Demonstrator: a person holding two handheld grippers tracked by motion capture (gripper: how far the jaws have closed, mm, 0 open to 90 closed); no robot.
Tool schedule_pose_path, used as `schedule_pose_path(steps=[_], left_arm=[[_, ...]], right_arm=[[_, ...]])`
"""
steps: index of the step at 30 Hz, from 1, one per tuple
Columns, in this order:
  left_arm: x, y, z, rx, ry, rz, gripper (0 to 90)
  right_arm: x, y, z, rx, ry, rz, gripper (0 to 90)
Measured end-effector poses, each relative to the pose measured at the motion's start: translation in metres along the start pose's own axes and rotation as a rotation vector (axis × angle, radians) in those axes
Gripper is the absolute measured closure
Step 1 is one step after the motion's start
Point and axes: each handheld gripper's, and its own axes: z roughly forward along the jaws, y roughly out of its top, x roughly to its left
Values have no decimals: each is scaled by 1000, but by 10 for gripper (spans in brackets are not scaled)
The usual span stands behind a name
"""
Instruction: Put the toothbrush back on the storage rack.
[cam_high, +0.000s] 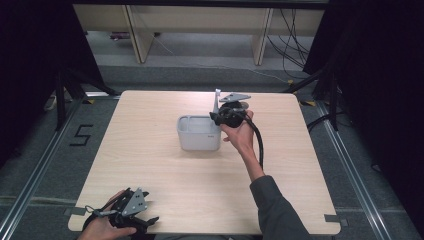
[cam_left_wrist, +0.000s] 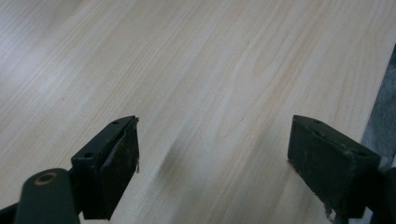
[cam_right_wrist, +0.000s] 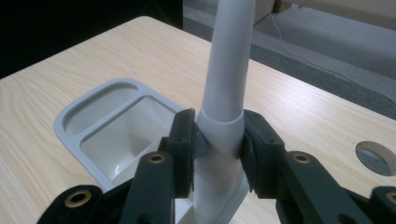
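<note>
At the near left corner of the pale wood-grain desk, the left gripper rests released, its jaws spread wide over bare wood. Near the middle of the desk stands a light grey plastic bin with two compartments. At the bin's right edge, the right gripper is clenched on a pale grey upright plastic handle, pads pressing both sides; its lower end probably sits inside the bin

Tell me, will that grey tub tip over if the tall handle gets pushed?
Probably it could: the handle rises high above the tub, so a sideways push may tilt it. It looks like stiff, light plastic. The right hand-held gripper clamps the handle, steadying it.
</note>
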Motion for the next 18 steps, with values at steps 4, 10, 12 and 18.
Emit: schedule_pose_path(steps=[4,10,12,18], left_arm=[[0,0,0,5,2,7,164],[0,0,0,9,1,6,164],[1,0,0,10,1,6,164],[0,0,0,1,-4,-3,163]], right_arm=[[0,-2,0,6,-4,-3,697],[0,-1,-3,-25,15,-11,733],[-1,-1,-3,-23,15,-9,718],[0,-3,-4,-6,0,-8,602]])
